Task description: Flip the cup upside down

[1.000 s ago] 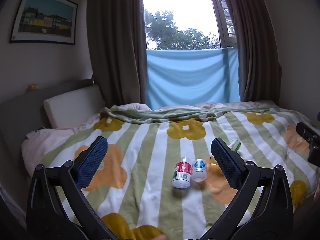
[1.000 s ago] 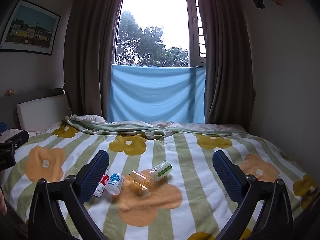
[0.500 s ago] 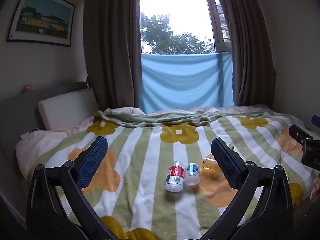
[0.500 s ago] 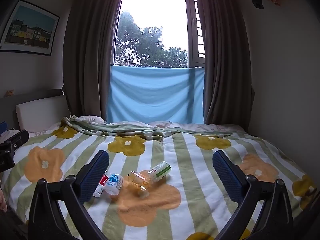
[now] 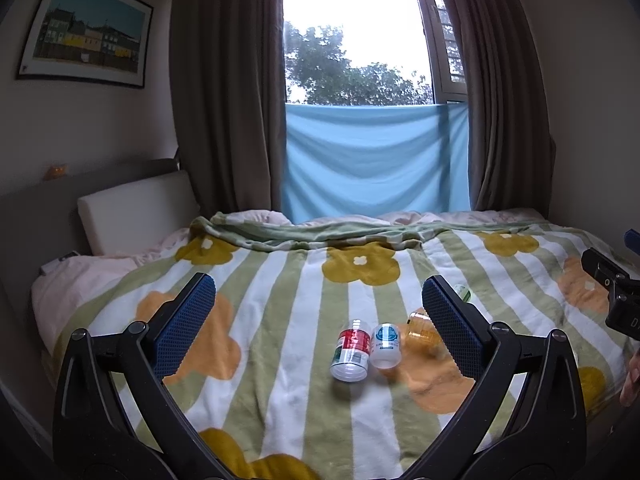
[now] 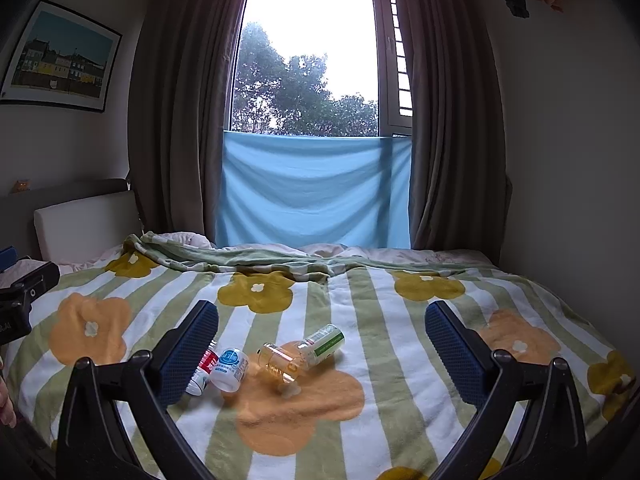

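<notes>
Several small cups lie on their sides together on the striped flower blanket point(image 5: 280, 384). In the left wrist view I see a red-labelled clear cup point(image 5: 350, 354), a blue-labelled white cup point(image 5: 386, 344) and an amber cup point(image 5: 420, 330). A green-labelled cup point(image 5: 463, 292) is mostly hidden behind my right-hand finger. My left gripper point(image 5: 316, 290) is open and empty, hanging short of the cups. In the right wrist view the blue-labelled cup point(image 6: 231, 366), amber cup point(image 6: 280, 362) and green-labelled cup point(image 6: 326, 342) lie ahead. The red-labelled cup point(image 6: 204, 368) peeks from behind a finger. My right gripper point(image 6: 322, 314) is open and holds nothing.
A white pillow point(image 5: 136, 212) leans on the headboard at the left. Brown curtains point(image 5: 224, 92) and a blue cloth point(image 5: 376, 160) cover the window behind the bed. A folded green blanket edge point(image 5: 320, 236) runs across the far side. A hand point(image 5: 632, 376) shows at the right edge.
The left wrist view has tilted and drifted slightly, so the cups sit a little further left in it. The right gripper has barely moved. Both stay open.
</notes>
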### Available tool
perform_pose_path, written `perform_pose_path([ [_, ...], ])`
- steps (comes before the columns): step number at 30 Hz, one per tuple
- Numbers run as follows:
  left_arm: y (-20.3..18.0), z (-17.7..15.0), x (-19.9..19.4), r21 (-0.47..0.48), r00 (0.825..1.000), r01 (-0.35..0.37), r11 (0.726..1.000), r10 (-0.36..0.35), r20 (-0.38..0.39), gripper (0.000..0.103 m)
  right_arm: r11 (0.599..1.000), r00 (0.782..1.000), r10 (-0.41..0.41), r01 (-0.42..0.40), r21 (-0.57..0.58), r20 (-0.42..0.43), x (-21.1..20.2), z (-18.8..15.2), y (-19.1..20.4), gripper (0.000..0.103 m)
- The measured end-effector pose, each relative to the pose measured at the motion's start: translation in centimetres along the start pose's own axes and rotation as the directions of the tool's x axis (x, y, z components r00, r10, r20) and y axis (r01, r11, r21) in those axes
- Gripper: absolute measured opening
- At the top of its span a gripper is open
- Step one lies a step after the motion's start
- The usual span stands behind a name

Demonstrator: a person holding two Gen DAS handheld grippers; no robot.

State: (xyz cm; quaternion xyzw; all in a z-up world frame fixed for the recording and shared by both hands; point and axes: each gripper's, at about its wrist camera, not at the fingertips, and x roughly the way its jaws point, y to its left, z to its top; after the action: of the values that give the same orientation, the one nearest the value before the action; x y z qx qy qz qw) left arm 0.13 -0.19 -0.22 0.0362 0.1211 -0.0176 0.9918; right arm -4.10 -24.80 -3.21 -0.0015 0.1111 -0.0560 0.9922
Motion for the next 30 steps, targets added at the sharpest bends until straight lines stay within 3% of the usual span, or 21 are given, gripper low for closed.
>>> perform_pose_path([
  [30, -0.21, -0.06, 0.08, -0.006, 1.000, 0.007, 1.000, -0.007, 0.000, 0.103, 1.000, 1.000, 0.004, -0.004, 0.009, 0.004, -0.15, 0.40, 0.23, 0.103],
])
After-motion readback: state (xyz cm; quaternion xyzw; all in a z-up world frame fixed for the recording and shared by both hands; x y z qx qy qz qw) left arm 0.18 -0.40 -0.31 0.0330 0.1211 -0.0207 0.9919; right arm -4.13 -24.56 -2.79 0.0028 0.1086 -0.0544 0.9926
